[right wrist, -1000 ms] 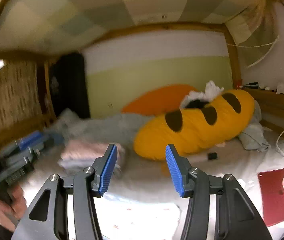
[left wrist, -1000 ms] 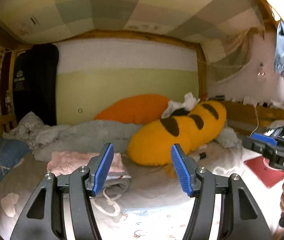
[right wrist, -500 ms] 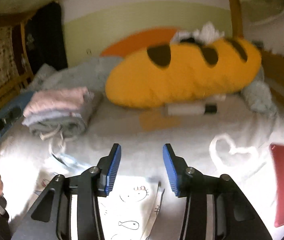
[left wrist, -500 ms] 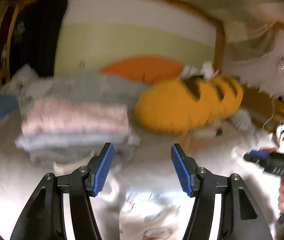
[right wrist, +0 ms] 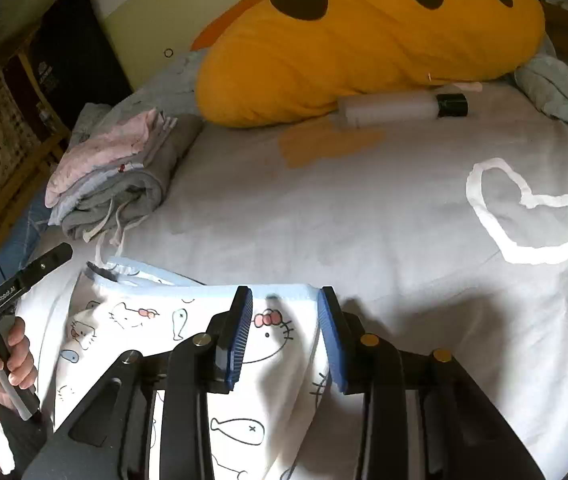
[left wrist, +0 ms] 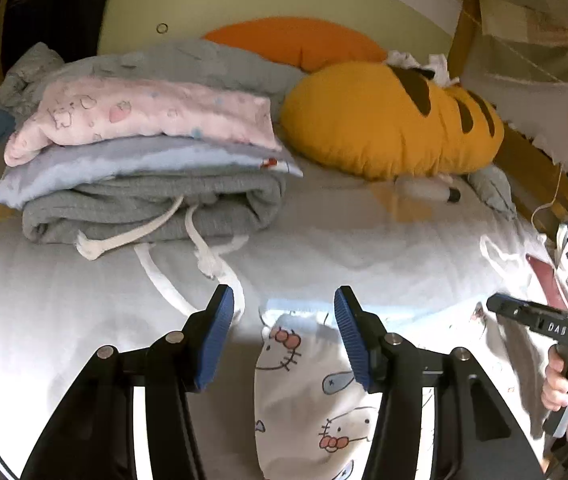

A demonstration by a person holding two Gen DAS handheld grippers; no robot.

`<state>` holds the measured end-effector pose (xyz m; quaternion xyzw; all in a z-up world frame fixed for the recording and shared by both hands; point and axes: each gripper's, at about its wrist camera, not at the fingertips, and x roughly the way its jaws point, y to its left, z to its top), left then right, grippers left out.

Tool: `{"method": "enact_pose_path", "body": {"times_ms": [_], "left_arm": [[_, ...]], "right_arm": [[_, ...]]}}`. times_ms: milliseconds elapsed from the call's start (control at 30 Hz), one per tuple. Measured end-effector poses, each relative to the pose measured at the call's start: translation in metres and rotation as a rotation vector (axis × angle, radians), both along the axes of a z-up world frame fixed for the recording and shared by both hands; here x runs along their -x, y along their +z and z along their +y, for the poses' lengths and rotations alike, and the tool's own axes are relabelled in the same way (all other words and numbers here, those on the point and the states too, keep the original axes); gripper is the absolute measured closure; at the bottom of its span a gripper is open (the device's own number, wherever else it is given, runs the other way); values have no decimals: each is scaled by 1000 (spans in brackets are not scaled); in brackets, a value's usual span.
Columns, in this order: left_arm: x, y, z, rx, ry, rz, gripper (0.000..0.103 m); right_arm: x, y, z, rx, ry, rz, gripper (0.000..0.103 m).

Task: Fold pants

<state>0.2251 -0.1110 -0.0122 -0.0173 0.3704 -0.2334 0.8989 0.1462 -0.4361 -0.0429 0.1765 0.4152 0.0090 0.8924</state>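
1. At the far left of the left wrist view a stack of folded clothes (left wrist: 143, 160) sits on the bed sheet (left wrist: 364, 240): pink on top, pale blue under it, grey at the bottom with white drawstrings trailing out. What lies behind the stack is dim and hard to read.
2. The left gripper (left wrist: 284, 332) hangs over the white cartoon-print pants (left wrist: 304, 400), its 2 blue pads about half apart. Its jaws have just been closing; cloth lies below the gap, but no pad presses on it, so it holds nothing. The pants run off the bottom edge, so their full shape is cut off.
3. Behind, a yellow plush pillow (left wrist: 384, 128) with dark stripes lies against an orange cushion (left wrist: 296, 40); a pale bottle with a dark cap (left wrist: 428, 192) lies just beside the pillow (partly tucked under it).
4. In the right wrist view the pants' pale blue waistband (right wrist: 187, 292) lies crosswise, its left end bunched and shadowed.
5. The right gripper (right wrist: 284, 320) straddles that band's right end with a narrower gap. Its jaws have just been closing too; the pads stand either side of the cloth without visibly pinching it (the fingers hide the fabric under them).
6. A white heart outline (right wrist: 524, 216) marks the sheet at right.
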Motion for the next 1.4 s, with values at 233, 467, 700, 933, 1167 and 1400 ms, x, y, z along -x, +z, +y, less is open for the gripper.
{"method": "enact_pose_path", "body": {"times_ms": [233, 467, 700, 933, 1167, 1400], "left_arm": [[-2, -13, -13, -78, -39, 54, 50], [-11, -20, -6, -23, -39, 81, 92], [-11, -7, 2, 36, -19, -16, 96], [-24, -19, -10, 13, -27, -22, 96], [-33, -36, -23, -78, -18, -4, 96], [-35, -43, -21, -145, 37, 11, 91]], "right_arm": [[-1, -5, -3, 24, -23, 15, 67], [-1, -4, 5, 100, -16, 3, 95], [10, 17, 12, 145, -45, -56, 97], [8, 7, 15, 185, -90, 1, 97], [5, 3, 13, 216, -101, 7, 98], [-3, -15, 11, 229, -93, 70, 98]]}}
